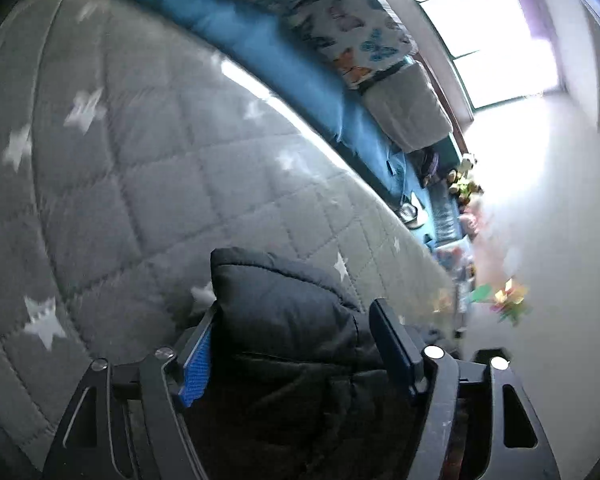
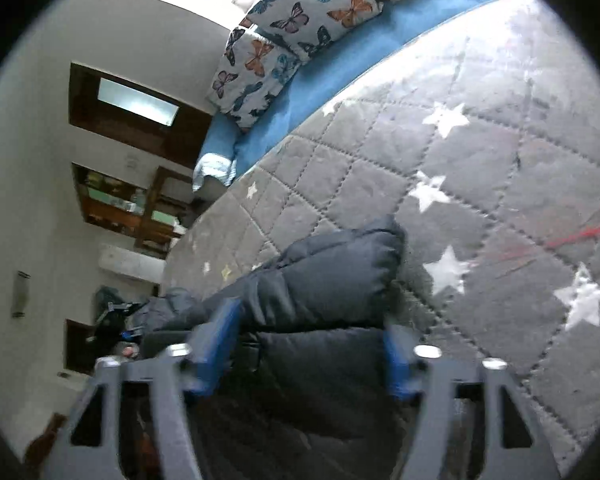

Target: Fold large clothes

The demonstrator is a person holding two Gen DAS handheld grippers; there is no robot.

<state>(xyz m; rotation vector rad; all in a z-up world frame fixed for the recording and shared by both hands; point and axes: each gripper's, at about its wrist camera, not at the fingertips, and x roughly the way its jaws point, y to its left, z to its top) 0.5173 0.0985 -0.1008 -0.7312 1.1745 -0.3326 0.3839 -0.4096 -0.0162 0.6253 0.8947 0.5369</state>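
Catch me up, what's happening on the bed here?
A person with two handheld grippers is folding a dark puffer jacket on the grey star-patterned quilt. The left gripper and right gripper each have padded jacket fabric bunched between their fingers. Both views are motion-blurred. Butterfly pillows sit at the head of the bed.

Bed under grey quilt with white stars (image 2: 480, 152); blue sheet (image 1: 260, 48) beyond. Butterfly-print pillows (image 2: 296, 28) at headboard. Window (image 1: 496, 32) blown out with daylight. Pale wall (image 2: 52, 120); dark wooden shelving (image 2: 120, 204), contents possibly books.
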